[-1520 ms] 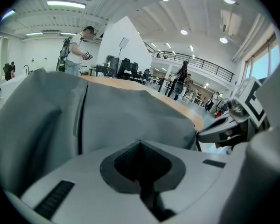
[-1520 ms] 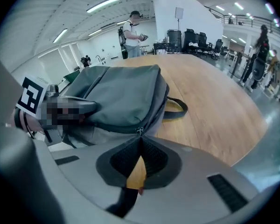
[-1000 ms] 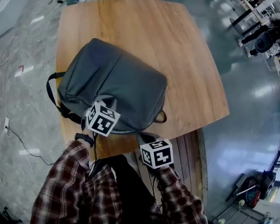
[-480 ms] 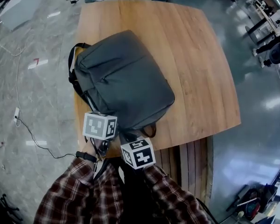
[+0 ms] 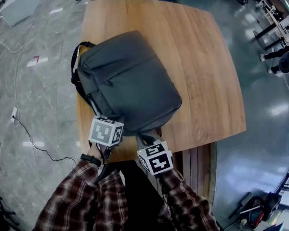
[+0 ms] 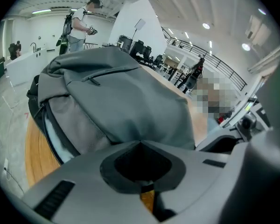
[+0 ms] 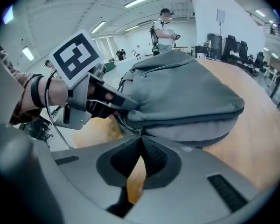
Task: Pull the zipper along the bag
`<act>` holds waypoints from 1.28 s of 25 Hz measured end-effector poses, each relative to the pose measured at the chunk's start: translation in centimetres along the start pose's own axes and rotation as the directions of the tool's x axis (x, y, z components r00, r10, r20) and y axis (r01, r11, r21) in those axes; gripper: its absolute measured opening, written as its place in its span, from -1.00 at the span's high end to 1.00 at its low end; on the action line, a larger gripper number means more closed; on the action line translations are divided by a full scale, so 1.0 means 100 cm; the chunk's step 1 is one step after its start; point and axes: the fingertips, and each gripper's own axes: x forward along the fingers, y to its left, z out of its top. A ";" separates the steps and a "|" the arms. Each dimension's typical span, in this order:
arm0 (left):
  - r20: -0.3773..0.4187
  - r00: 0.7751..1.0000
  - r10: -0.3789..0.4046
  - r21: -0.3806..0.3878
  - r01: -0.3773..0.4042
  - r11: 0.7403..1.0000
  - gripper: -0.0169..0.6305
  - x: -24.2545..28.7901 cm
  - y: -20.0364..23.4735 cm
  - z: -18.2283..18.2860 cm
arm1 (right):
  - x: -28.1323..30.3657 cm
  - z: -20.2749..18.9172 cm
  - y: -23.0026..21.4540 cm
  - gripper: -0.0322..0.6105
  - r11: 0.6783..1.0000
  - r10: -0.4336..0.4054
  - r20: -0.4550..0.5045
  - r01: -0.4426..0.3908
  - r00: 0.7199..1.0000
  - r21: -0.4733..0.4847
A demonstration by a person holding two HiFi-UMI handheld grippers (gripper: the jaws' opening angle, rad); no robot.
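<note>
A grey backpack (image 5: 130, 81) lies flat on the wooden table (image 5: 207, 57), its black strap (image 5: 76, 57) hanging over the left edge. Its zipper stands open down the left side, showing pale lining (image 6: 51, 139). My left gripper (image 5: 115, 121) is shut on the bag's fabric at the near left corner, and the cloth bunches between its tips (image 6: 140, 143). My right gripper (image 5: 145, 135) is at the bag's near edge, shut on the small metal zipper pull (image 7: 136, 131). The right gripper view also shows the left gripper (image 7: 129, 107) pinching the corner.
The table's near edge runs just under both grippers. A slatted wooden bench (image 5: 197, 162) stands below it on the right. A cable (image 5: 29, 134) trails over the floor to the left. A person (image 7: 162, 24) stands beyond the far end of the table.
The backpack has swung round, its strap going from the left to the far left corner. My right gripper went left along the near edge, then back right. The left gripper stayed at the corner.
</note>
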 end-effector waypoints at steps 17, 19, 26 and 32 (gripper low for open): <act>-0.018 0.996 -0.084 -0.010 0.084 0.996 0.92 0.002 -0.003 -0.002 | -0.039 0.001 -0.215 0.87 0.944 -0.247 -0.042 0.250 0.968 0.214; -0.033 0.996 -0.081 0.003 0.081 0.997 0.92 0.001 -0.001 -0.002 | -0.037 0.001 -0.214 0.87 0.946 -0.259 -0.058 0.265 0.964 0.187; -0.185 0.983 -0.016 0.136 0.042 0.990 0.92 0.004 0.017 0.005 | -0.045 -0.042 -0.165 0.87 0.945 -0.213 -0.049 0.219 0.976 0.243; -0.028 0.987 0.161 0.181 -0.154 0.971 0.92 0.012 0.043 0.054 | -0.043 -0.070 -0.091 0.87 0.961 -0.106 -0.014 0.106 0.994 0.256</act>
